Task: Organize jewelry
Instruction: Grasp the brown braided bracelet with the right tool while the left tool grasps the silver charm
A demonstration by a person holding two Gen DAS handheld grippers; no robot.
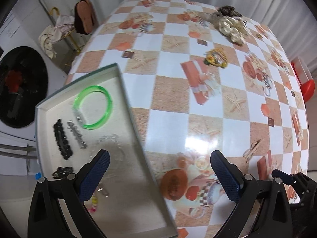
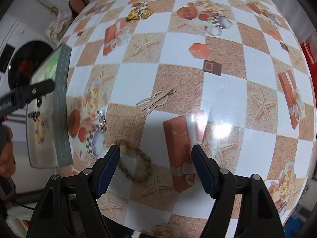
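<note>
Right gripper jaws wide, empty, above braided rope bracelet. Left gripper jaws wide, empty. Grey tray at left holds green bangle, black hair clip, silver chain.

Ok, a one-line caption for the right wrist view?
Open right gripper above a checkered tablecloth, braided bracelet by its left finger, hairpin beyond, tray at left.

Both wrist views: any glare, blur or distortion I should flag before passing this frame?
Left wrist view: fisheye bulges the checkered tablecloth; a white glare patch sits near the bottom centre; the tray edge is motion-smeared, and a shadow covers its lower half. Right wrist view: same bulge; glare beside the printed gift box; the braided bracelet and hairpin are slightly soft.
</note>
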